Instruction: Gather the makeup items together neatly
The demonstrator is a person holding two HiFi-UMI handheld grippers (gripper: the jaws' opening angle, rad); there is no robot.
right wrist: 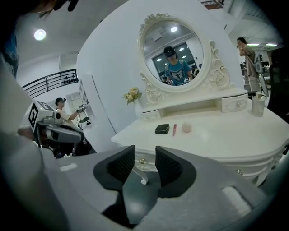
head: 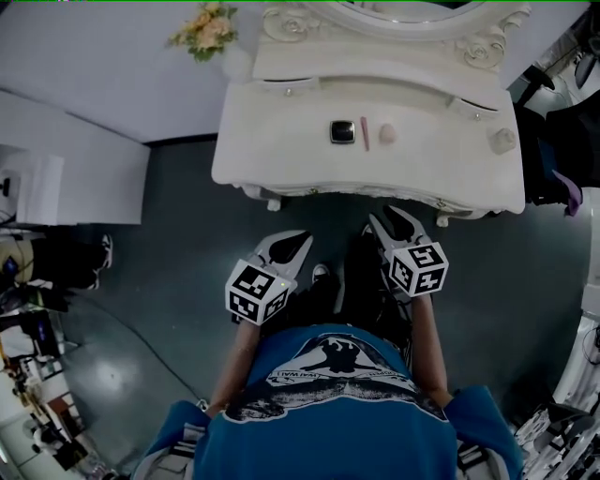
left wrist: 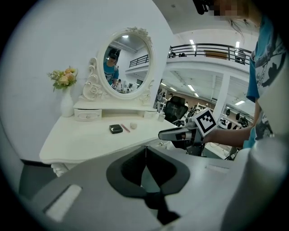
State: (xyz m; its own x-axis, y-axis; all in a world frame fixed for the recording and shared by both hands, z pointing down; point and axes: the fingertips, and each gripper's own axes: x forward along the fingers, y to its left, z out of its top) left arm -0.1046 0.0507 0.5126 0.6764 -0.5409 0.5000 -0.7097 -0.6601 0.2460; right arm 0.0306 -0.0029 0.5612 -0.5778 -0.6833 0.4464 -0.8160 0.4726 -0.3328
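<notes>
The three makeup items lie in a short row about the middle of the white dressing table (head: 281, 155), well apart from both grippers. From left to right they are a black compact (head: 342, 132), a pink stick (head: 365, 133) and a pale pink puff (head: 387, 133). The row runs side to side, parallel to the table's curved front edge. The pink stick lies flat with its long axis front to back, one end toward the oval mirror (right wrist: 174, 49) and the other toward the person. The compact, a rounded square, lies flat just beside it, and the puff sits near its other side. Bare tabletop spreads wide to the left of the row, to its right and in front of it. A small pale container (head: 502, 141) stands near the far right edge, and flowers (head: 208, 28) stand off the back left corner. Both grippers hang short of the front edge, over the dark floor (head: 169, 234). The left gripper (left wrist: 145, 149) has its jaw tips together on nothing. The right gripper (right wrist: 144, 158) has its jaws a narrow gap apart, with nothing between them.
</notes>
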